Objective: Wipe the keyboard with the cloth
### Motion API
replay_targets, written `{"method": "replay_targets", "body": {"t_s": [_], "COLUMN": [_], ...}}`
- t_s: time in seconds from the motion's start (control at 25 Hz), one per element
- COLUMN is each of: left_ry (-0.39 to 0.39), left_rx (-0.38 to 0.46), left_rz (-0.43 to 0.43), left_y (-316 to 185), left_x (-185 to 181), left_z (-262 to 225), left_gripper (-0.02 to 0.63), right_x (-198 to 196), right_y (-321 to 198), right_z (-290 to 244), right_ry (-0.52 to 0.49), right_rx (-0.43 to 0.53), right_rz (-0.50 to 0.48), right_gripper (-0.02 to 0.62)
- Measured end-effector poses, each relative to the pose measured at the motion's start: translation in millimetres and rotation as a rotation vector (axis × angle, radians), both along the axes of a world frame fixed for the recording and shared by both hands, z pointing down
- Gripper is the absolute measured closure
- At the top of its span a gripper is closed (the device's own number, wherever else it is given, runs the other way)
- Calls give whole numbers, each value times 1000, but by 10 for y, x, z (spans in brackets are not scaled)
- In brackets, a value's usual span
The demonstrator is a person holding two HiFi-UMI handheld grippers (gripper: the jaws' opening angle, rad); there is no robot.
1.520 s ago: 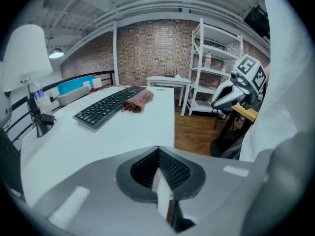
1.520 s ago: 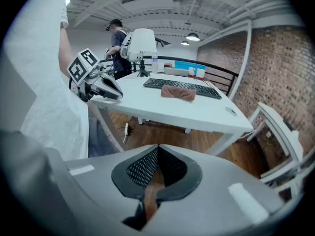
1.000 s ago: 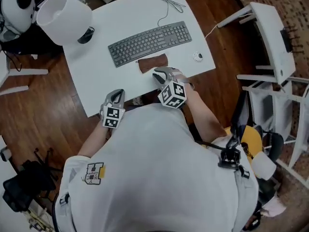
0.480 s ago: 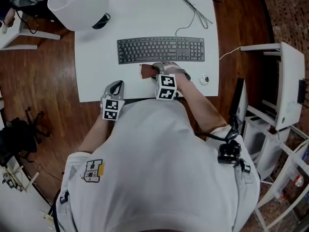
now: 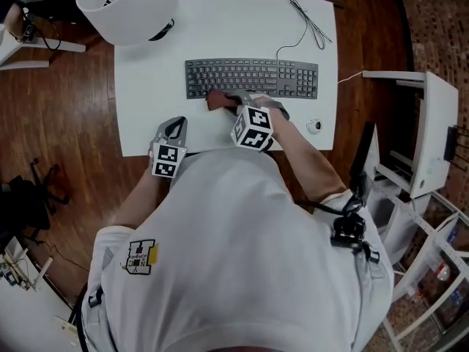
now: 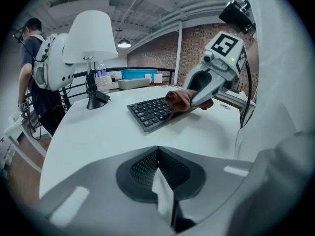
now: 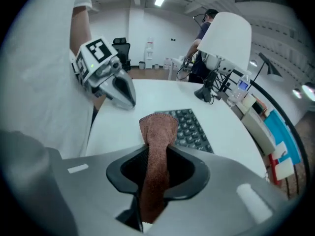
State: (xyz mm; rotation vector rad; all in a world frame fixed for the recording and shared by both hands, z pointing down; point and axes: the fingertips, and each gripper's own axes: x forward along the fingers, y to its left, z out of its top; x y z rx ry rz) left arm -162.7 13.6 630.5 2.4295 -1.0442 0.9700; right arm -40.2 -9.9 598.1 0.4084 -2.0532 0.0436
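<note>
Right claw (image 5: 236, 105) has just clamped the cloth (image 5: 218, 101) and carried it to the six-o'clock edge of the keyboard (image 5: 253, 78), ready to wipe; left claw (image 5: 173, 129) closed, empty.

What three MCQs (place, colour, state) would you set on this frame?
1. Where is the cloth? A in the left tool; B in the right tool, at the keyboard's near edge; C loose behind the keyboard.
2. Cloth colour? A white; B blue; C brown.
3. Left tool's jaws? A together, empty; B closed on the cloth; C wide apart.
Key: B, the right tool's jaws, just closing, pinch the cloth in its own view; C, it is brown in every view; A, the jaws meet with nothing between them.
</note>
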Motion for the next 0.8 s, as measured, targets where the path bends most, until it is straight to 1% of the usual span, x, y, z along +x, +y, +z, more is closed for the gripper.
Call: {"method": "replay_targets", "body": {"t_s": [0.08,0.16,0.28,0.4,0.52,0.64,0.8], "left_ry": [2,5,7,5,5,5,-18], "left_rx": [11,27,42,61,73,67,44], "left_rz": [-4,3,25,38,44,47,37], "left_y": [-65,-105,-116,-108,-99,-110,-178], "left_x": [-32,-18,27,94,174,172,21], "left_z": [-15,-52,-86,-174,-284,-276,-113], "left_gripper": [606,606,606,606,606,606,606], "right_x": [-183,-353,-614,-785,-836,-840,-709], "right_y": [-315,-616,-938,-1087,-1110,-1117,-1166], "right_z": [-138,-173,-35,94,130,133,204], "right_ry": [-11,7,47,93,125,124,127], "right_rx": [52,90,96,93,92,87,59], "right_rz": [8,-5,-39,-80,-103,-78,11], "right_gripper": [503,503,503,503,503,505,505]}}
